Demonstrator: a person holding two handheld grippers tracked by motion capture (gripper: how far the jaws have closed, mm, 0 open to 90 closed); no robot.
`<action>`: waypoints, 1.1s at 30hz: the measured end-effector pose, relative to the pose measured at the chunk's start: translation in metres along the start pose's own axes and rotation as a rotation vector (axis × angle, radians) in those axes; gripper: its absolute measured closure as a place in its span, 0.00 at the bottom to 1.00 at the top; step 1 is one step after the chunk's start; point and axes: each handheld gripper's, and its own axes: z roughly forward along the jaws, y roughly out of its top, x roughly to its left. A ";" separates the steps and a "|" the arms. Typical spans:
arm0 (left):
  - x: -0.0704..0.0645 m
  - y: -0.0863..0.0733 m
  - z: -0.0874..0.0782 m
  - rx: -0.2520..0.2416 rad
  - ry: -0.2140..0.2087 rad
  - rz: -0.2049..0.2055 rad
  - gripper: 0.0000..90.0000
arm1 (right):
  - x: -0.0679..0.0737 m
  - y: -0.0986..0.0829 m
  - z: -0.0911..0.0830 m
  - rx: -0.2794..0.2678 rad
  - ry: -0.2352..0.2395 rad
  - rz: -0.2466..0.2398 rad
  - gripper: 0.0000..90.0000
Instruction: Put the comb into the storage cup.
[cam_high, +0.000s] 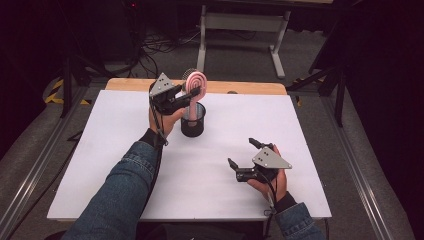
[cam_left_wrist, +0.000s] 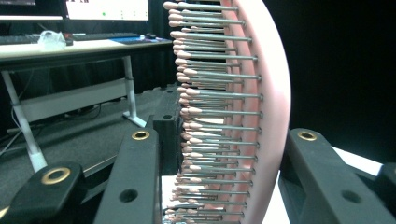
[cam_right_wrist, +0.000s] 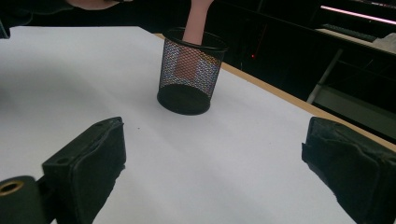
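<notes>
A pink hairbrush with metal bristles stands upright, its handle down inside a black mesh cup at the back middle of the white table. My left gripper is shut on the brush just below its round head. In the left gripper view the brush's pink back rests against one jaw and the bristle tips reach the other. My right gripper rests open near the front right of the table with nothing between its jaws. It faces the mesh cup.
The table's wooden back edge runs behind the cup. Beyond it stands a white desk frame on a grey floor, with cables at the left. A dark stand is at the far left.
</notes>
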 end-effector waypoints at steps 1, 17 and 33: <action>0.000 -0.002 0.000 -0.002 -0.003 -0.002 0.70 | 0.000 0.000 0.000 0.001 0.000 0.000 0.08; -0.001 -0.013 0.001 0.007 -0.029 -0.041 0.69 | 0.001 0.000 0.001 0.004 0.008 0.001 0.10; 0.001 -0.021 0.002 0.035 -0.025 -0.052 0.69 | 0.000 -0.001 0.001 0.007 0.009 -0.001 0.10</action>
